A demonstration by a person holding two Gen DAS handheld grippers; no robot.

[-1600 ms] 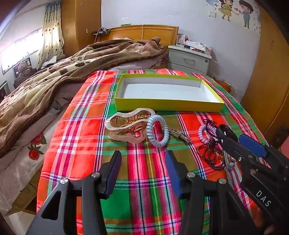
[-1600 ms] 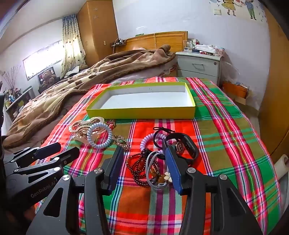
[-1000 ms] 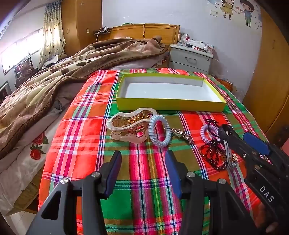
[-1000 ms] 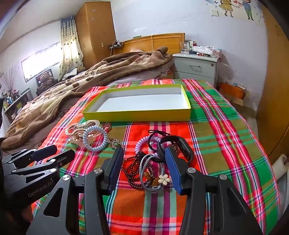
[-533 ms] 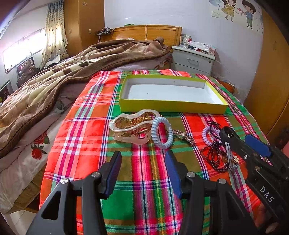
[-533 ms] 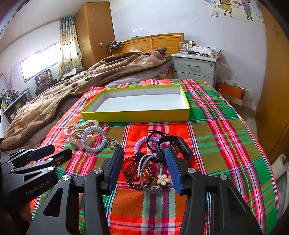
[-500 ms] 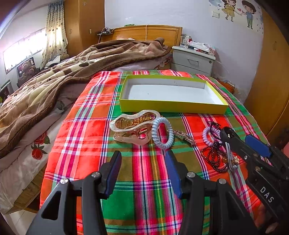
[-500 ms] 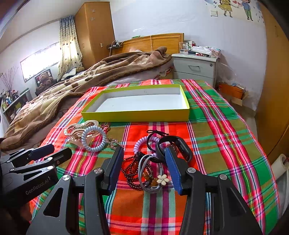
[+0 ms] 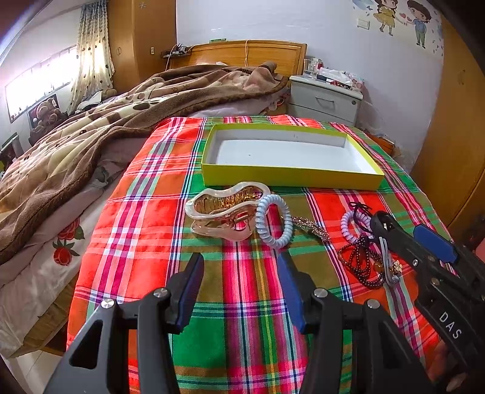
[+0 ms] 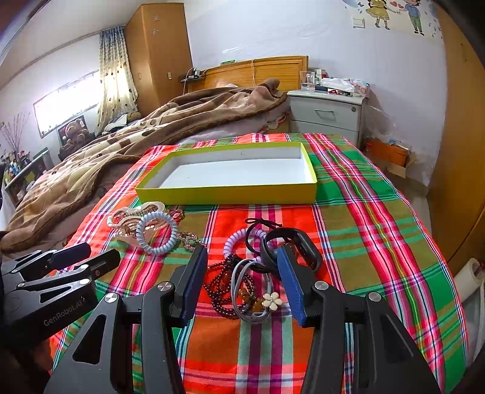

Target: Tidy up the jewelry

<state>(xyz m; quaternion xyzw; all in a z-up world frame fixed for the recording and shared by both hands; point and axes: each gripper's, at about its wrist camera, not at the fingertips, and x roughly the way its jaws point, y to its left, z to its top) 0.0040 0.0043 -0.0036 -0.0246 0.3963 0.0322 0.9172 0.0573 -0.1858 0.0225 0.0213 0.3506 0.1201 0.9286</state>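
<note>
A home bedroom: a bed (image 9: pixel 91 136) with wooden headboard (image 9: pixel 242 53) and brown blanket (image 10: pixel 136 130), a grey nightstand (image 10: pixel 326 113), wardrobe (image 10: pixel 157 54), curtained window (image 10: pixel 66 100), cartoon wall stickers (image 9: pixel 400 18).

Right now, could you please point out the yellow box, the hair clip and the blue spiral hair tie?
yellow box (image 9: pixel 291 177), left wrist view, front wall.
hair clip (image 9: pixel 224 209), left wrist view, upper shell.
blue spiral hair tie (image 10: pixel 142 235), right wrist view, left coil.

Yellow shallow box (image 9: pixel 289 176), white inside, empty, lies flat at far end of plaid cloth. Just in front, left: translucent pinkish claw clip (image 9: pixel 225 212) on its side, pale blue spiral hair tie (image 9: pixel 272 225) leaning against it, small rhinestone clip (image 9: pixel 310 226) beside. Right cluster, tangled: lilac spiral tie (image 10: pixel 239 239), black band (image 10: pixel 298 244), dark red bead bracelet (image 10: pixel 222 283), grey elastic with white flower (image 10: pixel 256 295).
</note>
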